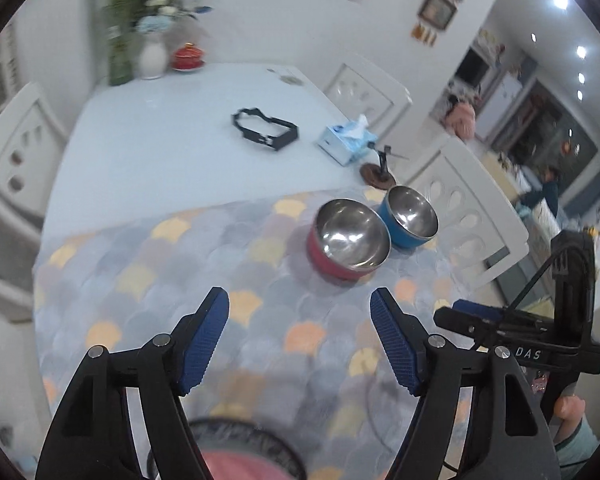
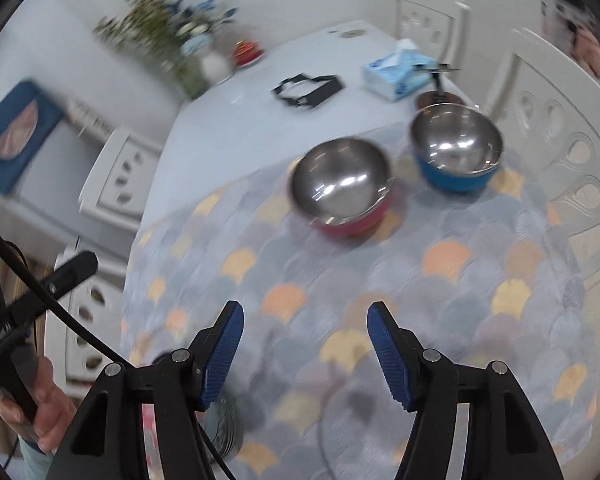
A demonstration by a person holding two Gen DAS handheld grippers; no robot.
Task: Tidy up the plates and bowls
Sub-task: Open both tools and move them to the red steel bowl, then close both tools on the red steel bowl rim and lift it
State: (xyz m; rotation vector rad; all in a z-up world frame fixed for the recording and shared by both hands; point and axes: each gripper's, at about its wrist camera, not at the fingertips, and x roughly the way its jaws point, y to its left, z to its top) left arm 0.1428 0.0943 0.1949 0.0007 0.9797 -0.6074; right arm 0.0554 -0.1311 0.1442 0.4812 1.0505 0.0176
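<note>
A red steel-lined bowl (image 1: pixel 348 238) and a blue steel-lined bowl (image 1: pixel 410 216) stand side by side on the scale-patterned mat (image 1: pixel 204 280); both also show in the right wrist view, red bowl (image 2: pixel 342 186) and blue bowl (image 2: pixel 456 146). My left gripper (image 1: pixel 300 312) is open and empty, above the mat short of the red bowl. My right gripper (image 2: pixel 304 322) is open and empty, above the mat well short of both bowls. A pink plate with a dark rim (image 1: pixel 240 456) lies at the bottom edge under the left gripper, partly hidden.
On the white table (image 1: pixel 160 140) lie a black strap (image 1: pixel 266 128), a tissue box (image 1: pixel 348 140), a small dark stand (image 1: pixel 378 170), a vase of flowers (image 1: pixel 152 56) and a red lidded dish (image 1: pixel 188 56). White chairs (image 1: pixel 472 216) surround the table.
</note>
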